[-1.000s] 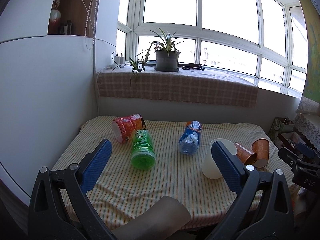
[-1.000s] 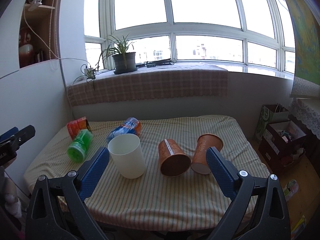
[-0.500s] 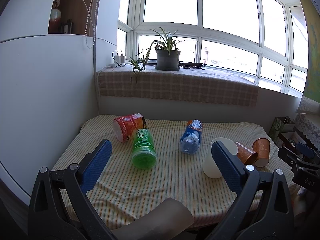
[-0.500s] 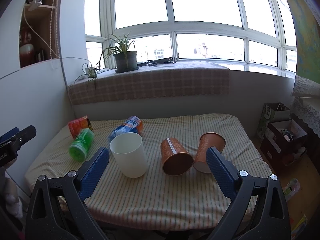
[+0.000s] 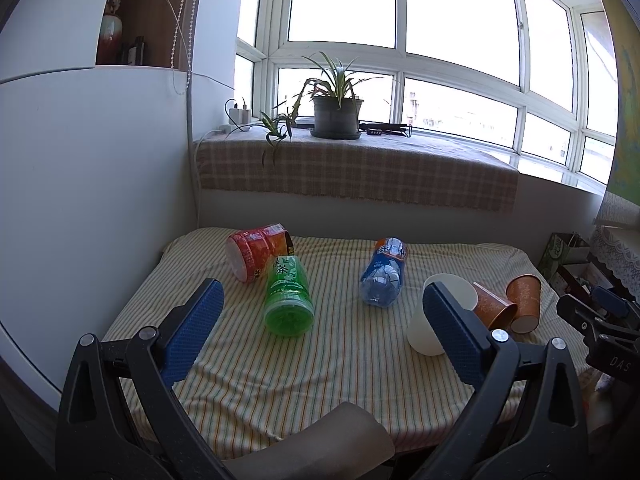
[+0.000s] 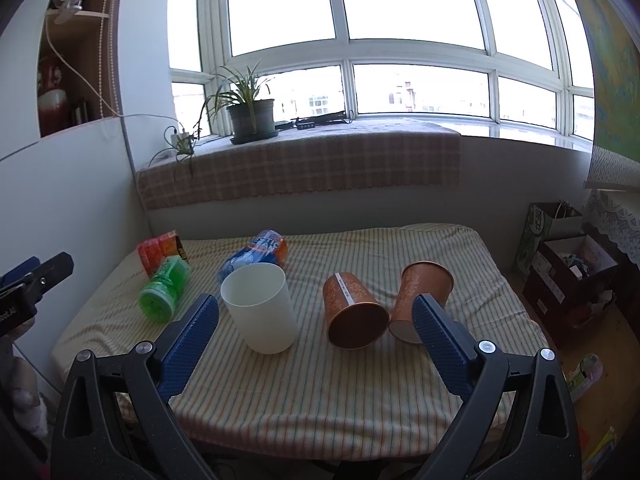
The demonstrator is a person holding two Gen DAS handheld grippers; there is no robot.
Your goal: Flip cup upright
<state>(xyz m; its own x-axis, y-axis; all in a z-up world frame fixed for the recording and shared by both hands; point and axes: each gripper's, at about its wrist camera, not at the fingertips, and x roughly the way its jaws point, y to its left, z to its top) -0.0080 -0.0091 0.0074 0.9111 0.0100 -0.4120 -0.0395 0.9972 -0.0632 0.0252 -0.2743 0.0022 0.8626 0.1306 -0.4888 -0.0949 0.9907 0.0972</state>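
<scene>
Both the left gripper and right gripper, gaping wide and empty, have edged slightly closer to the tipped orange paper cup at centre frame, so flipping hasn't begun.

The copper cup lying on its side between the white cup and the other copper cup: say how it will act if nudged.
The copper cup lies on its side, so it would probably roll, curving because it tapers. It looks empty, so likely light. It seems to touch the second copper cup, which may block it.
</scene>
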